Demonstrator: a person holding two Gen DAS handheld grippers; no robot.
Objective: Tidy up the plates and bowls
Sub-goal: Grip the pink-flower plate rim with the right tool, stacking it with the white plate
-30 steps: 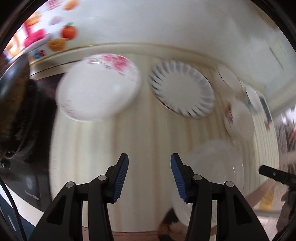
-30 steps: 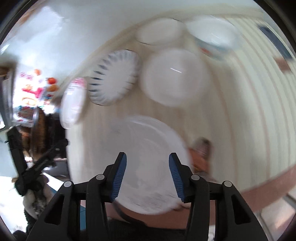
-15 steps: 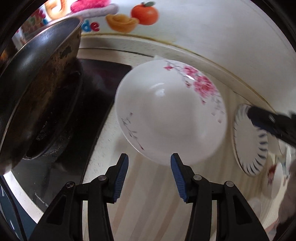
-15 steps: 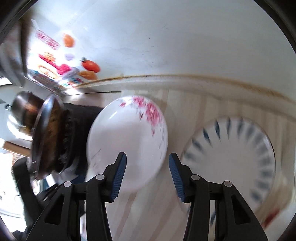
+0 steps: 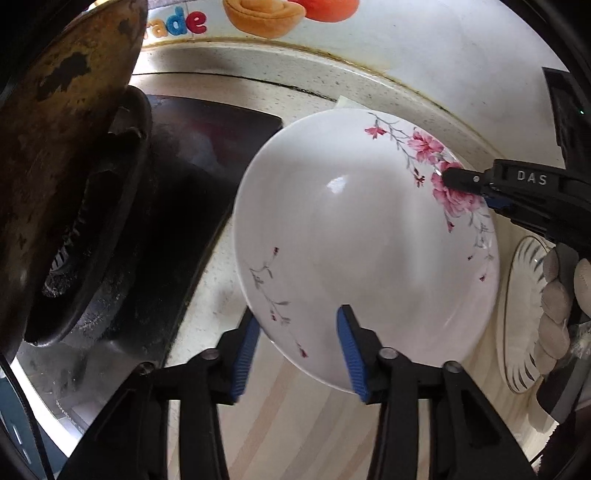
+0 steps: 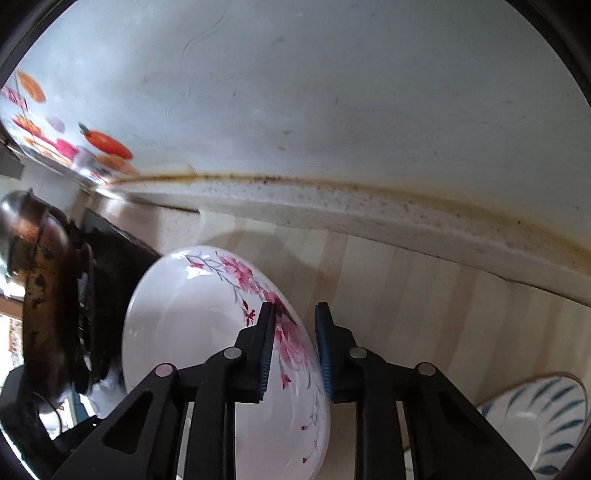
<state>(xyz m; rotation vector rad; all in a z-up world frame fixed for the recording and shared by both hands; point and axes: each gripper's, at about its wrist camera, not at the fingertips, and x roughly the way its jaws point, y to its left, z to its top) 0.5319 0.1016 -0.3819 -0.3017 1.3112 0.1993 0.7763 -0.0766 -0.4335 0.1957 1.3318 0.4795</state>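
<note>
A pale wall [image 6: 332, 92], marked with faint scuffs and a thin squiggly line, rises behind the bench [image 6: 424, 295], whose top is pale wood-look planks in light and tan stripes. Where wall meets bench runs a speckled stone upstand [image 6: 332, 218] with a brownish, stained seam along its top. At the left a black stove top [image 5: 207, 155] carries a dark, rust-blotched wok [image 5: 55, 147] on a burner ring, and colourful fruit and letter stickers [image 5: 266, 14] brighten the wall above it
</note>
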